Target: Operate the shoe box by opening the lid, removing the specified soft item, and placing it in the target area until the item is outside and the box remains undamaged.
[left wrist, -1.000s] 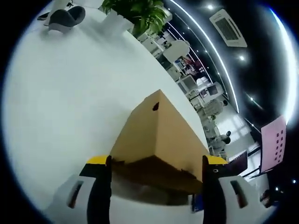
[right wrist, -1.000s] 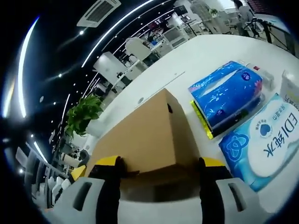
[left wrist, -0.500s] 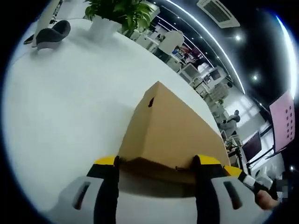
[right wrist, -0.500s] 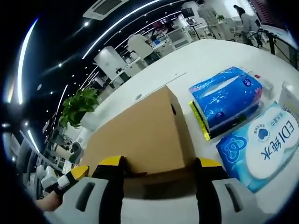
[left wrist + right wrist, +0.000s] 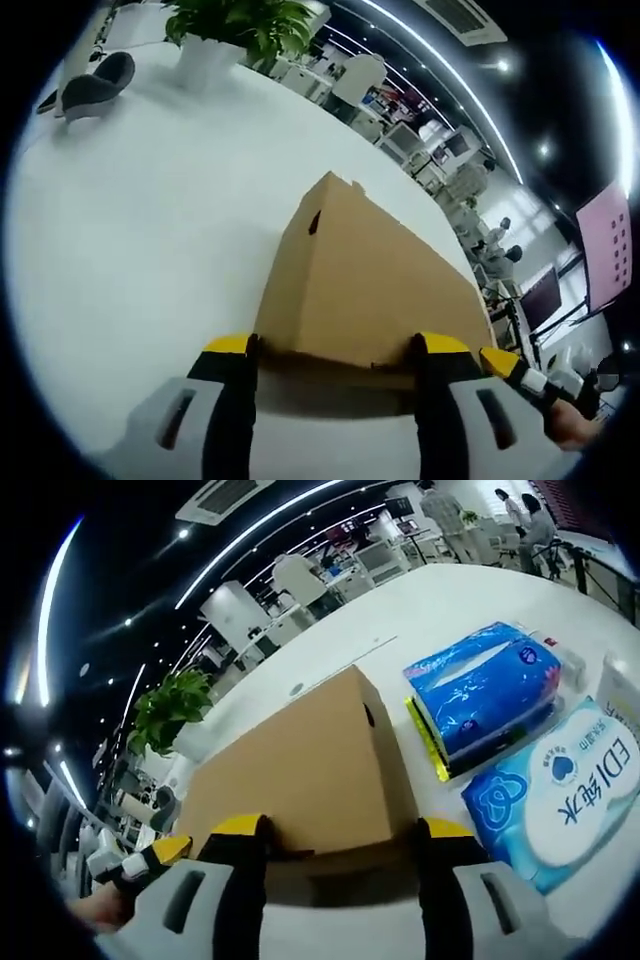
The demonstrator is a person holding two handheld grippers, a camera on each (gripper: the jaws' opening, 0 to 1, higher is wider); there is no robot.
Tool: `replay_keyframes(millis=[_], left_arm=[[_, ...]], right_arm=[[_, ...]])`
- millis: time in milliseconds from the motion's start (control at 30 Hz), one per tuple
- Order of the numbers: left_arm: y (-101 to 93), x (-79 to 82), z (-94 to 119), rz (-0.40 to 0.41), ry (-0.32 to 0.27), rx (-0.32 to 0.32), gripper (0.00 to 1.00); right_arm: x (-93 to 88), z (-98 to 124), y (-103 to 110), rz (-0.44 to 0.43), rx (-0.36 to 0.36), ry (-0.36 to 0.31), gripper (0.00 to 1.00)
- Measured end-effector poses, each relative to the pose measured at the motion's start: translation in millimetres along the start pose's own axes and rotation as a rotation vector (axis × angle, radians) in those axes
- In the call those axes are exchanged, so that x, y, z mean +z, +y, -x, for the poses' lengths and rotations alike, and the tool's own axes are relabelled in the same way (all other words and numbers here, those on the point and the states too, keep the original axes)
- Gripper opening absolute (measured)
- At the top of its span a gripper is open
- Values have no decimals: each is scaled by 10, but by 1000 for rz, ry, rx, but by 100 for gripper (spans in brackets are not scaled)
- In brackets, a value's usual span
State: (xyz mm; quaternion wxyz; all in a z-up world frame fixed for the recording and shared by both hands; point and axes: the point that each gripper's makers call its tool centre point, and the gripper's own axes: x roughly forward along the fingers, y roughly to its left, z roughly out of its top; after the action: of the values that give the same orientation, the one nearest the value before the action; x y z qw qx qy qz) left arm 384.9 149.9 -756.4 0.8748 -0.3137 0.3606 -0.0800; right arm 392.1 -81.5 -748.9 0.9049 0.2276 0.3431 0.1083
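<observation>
White table (image 5: 130, 220) spreads under both views, in an open office lit by ceiling light strips. On it sits the brown cardboard box (image 5: 365, 275), closed, its lid (image 5: 290, 780) down over the base; a small dark hole shows on each end face. Beside the box in the right gripper view lie a white and blue pack (image 5: 560, 790) with printed characters and, next to it, a blue tissue pack (image 5: 485, 695), both just beside the box's side. A potted plant (image 5: 235, 25) stands at the table's far end, with a dark grey object (image 5: 95, 80) near it.

Left gripper (image 5: 335, 345) has its jaws spread around one end of the box, the yellow tips at the lid's lower corners; whether they press it I cannot tell. Right gripper (image 5: 340, 828) does the same at the opposite end, jaws wide at the lid's edge. Each gripper's yellow-and-black tip shows at the other view's lower corner, with a hand (image 5: 570, 425) behind it.
</observation>
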Motion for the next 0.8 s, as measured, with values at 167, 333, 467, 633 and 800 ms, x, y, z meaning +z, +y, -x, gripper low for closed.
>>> replay_keyframes(millis=[167, 333, 467, 633, 800], left_arm=[[-85, 62, 74, -72, -17, -49, 70], [-188, 27, 152, -303, 9, -89, 86], [-209, 71, 190, -465, -4, -80, 92], [-248, 133, 203, -676, -30, -64, 86], [-152, 66, 146, -699, -7, -34, 82]], right_arm=[[107, 72, 77, 237, 25, 11, 57], [245, 149, 136, 415, 82, -37, 65], [241, 181, 164, 446, 116, -40, 75], [164, 164, 142, 661, 105, -1, 75], [102, 118, 204, 712, 118, 24, 70]])
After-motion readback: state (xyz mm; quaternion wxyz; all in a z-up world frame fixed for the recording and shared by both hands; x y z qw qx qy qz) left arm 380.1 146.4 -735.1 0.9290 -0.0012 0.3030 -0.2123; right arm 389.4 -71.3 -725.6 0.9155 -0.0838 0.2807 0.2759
